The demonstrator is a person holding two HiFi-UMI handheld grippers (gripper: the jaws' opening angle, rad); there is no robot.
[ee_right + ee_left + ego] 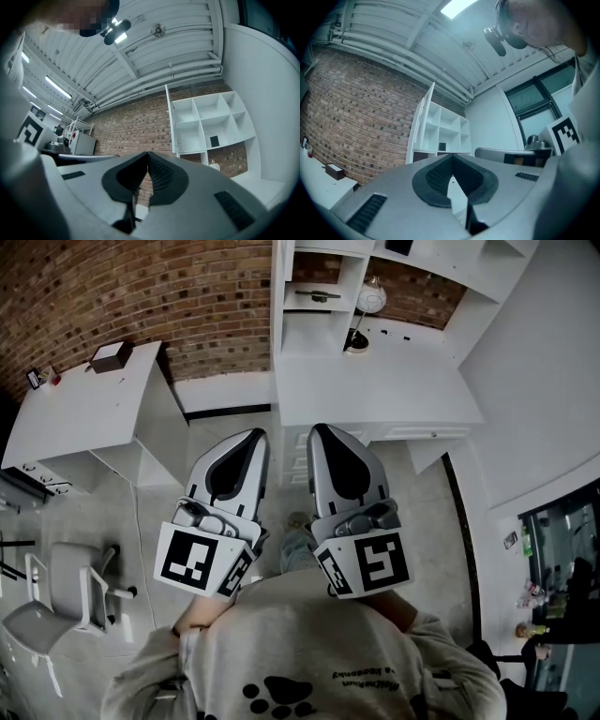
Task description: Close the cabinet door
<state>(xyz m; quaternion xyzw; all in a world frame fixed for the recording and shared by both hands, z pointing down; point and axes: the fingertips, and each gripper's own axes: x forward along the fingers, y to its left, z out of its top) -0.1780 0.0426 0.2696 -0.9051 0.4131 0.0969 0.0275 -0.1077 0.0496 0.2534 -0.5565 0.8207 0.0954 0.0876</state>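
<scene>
Ahead of and above the left gripper [451, 158] and right gripper [147, 153], a white shelf unit [211, 126] against the brick wall [136, 126]; at its left edge, the cabinet door [169, 117] standing wide open, edge-on. Could slip off that thin edge if pushed with a tip, or bang shut and bounce back if shoved hard. Both with jaws fully together, nothing between them, touching nothing, well apart from the door.

Rough brick wall [141, 287]; smooth matt white cabinet [206, 126]; soft grey cloth sweatshirt [309, 652].
</scene>
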